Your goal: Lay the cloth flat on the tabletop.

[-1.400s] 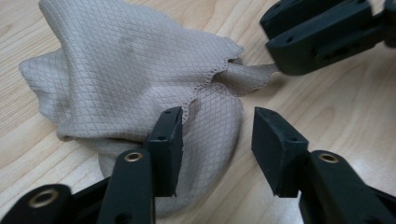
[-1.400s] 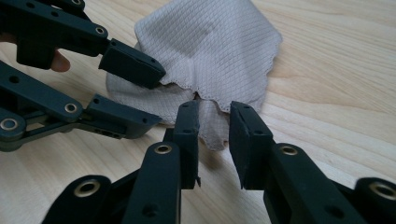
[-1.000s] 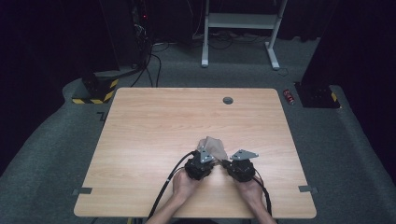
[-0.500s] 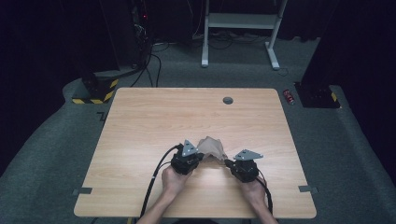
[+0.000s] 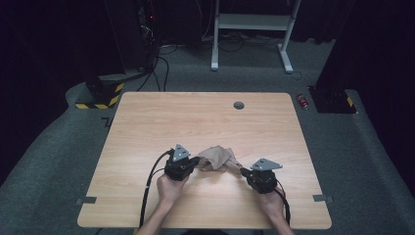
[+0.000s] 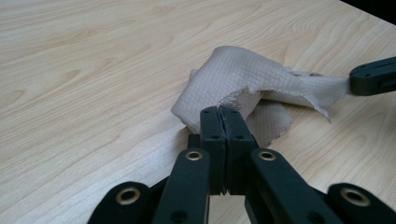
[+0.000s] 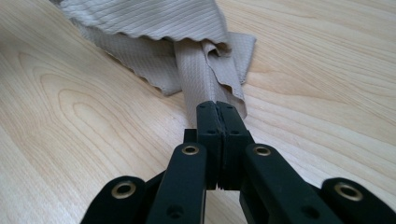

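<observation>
One cloth (image 5: pixel 217 158) on the table (image 5: pixel 147 127), two grippers, two hands. That is the count, plus one dark round grommet (image 5: pixel 239 105) far up the table from the cloth.

The cloth is beige, crumpled, lying toward the near half of the table, and it sits right between the two grippers. The left gripper (image 5: pixel 195 162) is at the cloth's left edge, the right gripper (image 5: pixel 241 171) at its right edge, a touch nearer to the person.

Left gripper first: jaws pressed together, no gap to speak of, and they have just been closing. In the left gripper view the frayed edge of the cloth (image 6: pixel 243 88) is pinched between the tips of the left gripper (image 6: pixel 221 112), with the fabric lifted off the wood behind them. Across the cloth in that same view, the right gripper's tip (image 6: pixel 369 79) bites the opposite corner.

Right gripper now: also clamped tight. In the right gripper view a narrow fold of the cloth (image 7: pixel 196 74) runs straight into the tips of the right gripper (image 7: pixel 217 108) and is gripped there, the rest of the fabric spreading out on the table beyond.

Each hand grasps its gripper from the near side of the cloth, left hand (image 5: pixel 170 187) and right hand (image 5: pixel 270 201), cables trailing back toward the table's near edge.
</observation>
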The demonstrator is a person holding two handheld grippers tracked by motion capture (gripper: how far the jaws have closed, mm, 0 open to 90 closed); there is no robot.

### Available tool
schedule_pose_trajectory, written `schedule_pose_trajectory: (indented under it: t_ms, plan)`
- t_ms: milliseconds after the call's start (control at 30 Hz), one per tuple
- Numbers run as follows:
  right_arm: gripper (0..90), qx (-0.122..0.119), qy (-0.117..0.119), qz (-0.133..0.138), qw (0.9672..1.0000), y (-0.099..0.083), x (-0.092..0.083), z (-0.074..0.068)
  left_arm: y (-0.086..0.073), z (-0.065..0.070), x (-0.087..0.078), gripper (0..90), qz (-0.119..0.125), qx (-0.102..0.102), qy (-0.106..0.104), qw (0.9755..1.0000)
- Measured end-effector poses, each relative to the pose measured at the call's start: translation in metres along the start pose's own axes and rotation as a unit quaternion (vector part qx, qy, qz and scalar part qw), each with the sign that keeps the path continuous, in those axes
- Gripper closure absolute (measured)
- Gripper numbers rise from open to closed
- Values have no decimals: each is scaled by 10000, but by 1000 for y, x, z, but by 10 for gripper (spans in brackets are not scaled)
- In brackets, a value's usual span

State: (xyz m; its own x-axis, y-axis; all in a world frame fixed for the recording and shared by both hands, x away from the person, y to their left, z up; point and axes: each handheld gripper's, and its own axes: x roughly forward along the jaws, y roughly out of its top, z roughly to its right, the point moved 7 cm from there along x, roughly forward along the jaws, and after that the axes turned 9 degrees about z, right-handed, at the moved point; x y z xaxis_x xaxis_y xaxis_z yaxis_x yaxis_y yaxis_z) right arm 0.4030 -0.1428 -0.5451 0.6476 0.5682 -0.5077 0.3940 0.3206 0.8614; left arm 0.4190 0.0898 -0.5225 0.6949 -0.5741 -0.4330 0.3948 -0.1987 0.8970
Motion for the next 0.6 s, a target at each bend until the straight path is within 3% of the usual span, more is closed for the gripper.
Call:
schedule_pose_trajectory:
  t_ms: [200,367,533,600]
  plan:
    - [889,-8,-71,-8,10000,-6,-9,5,-9,-6,-5,886,-103,-56,53,9999]
    - [886,72,-92,-166,9998,-16,-11,10,-24,-13,-4,872,-364,-82,174,9992]
    - [814,93,16,-78,9999,-14,-12,8,-20,-13,-9,738,-229,-185,214,9993]
    - [799,112,41,8,9999,-9,-13,8,-15,-11,-12,702,-185,-132,182,9996]
